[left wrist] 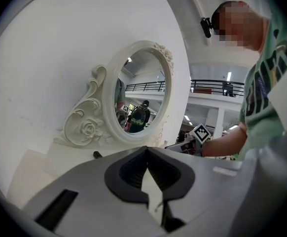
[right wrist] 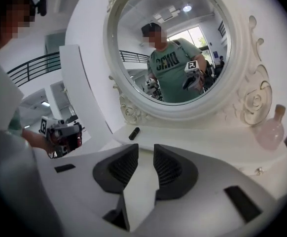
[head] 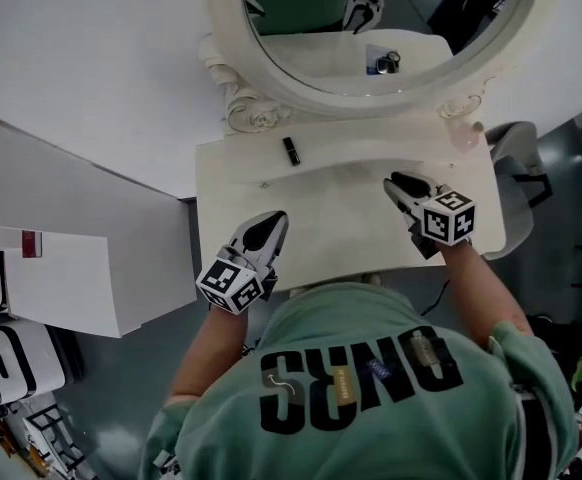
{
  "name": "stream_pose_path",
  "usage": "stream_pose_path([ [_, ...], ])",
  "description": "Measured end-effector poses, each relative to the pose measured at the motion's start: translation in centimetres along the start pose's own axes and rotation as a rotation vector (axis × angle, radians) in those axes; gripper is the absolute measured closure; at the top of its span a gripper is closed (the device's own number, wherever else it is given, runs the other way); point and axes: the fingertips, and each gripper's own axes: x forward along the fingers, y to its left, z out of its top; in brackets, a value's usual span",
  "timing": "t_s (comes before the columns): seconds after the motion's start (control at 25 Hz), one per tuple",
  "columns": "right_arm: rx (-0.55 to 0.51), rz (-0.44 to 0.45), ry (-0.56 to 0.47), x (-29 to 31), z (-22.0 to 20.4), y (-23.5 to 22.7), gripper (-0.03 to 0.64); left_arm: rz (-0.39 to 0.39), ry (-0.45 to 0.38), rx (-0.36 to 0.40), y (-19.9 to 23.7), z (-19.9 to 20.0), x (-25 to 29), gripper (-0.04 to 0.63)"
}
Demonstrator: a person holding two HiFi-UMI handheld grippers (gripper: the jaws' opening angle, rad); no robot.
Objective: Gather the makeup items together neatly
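Note:
A small black tube lies at the back of the white vanity table, near the mirror's base; it also shows in the left gripper view and the right gripper view. A pale pink bottle stands at the back right corner. My left gripper hovers over the table's front left, its jaws shut tip to tip with nothing between them. Over the right half of the table, my right gripper has its jaws slightly apart and holds nothing.
An oval mirror in a carved white frame rises behind the table. A white cabinet stands to the left and a grey chair to the right. The person's green-shirted body is against the table's front edge.

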Motion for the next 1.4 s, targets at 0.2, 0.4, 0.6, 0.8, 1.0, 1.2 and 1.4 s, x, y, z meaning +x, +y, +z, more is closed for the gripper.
stream_pose_path([
  [0.2, -0.114, -0.074, 0.072, -5.0, -3.8, -7.3, 0.526, -0.017, 0.026, 0.007, -4.4, -0.9, 5.7, 0.588],
  [0.4, -0.158, -0.135, 0.205, -8.2, -10.0, -14.6, 0.486, -0.022, 0.041, -0.025, -8.5, -2.7, 11.1, 0.588],
  [0.6, -0.239, -0.070, 0.342, -7.4, -15.3, -17.2, 0.429, -0.016, 0.059, -0.064, -11.2, -5.1, 15.7, 0.588],
  [0.8, -0.314, -0.029, 0.424, -5.7, -18.8, -18.2, 0.370, -0.017, 0.091, -0.071, -13.6, -7.3, 18.3, 0.588],
  [1.0, -0.348, 0.014, 0.483, -4.7, -20.7, -17.9, 0.381, -0.005, 0.100, -0.070, -14.4, -8.1, 19.1, 0.588],
  [1.2, -0.344, 0.013, 0.452, -5.4, -20.0, -17.7, 0.405, 0.005, 0.099, -0.071, -14.4, -8.3, 18.5, 0.588],
  [1.4, -0.318, 0.028, 0.348, -7.5, -15.6, -15.0, 0.407, -0.013, 0.061, -0.066, -13.6, -7.2, 17.0, 0.588],
])
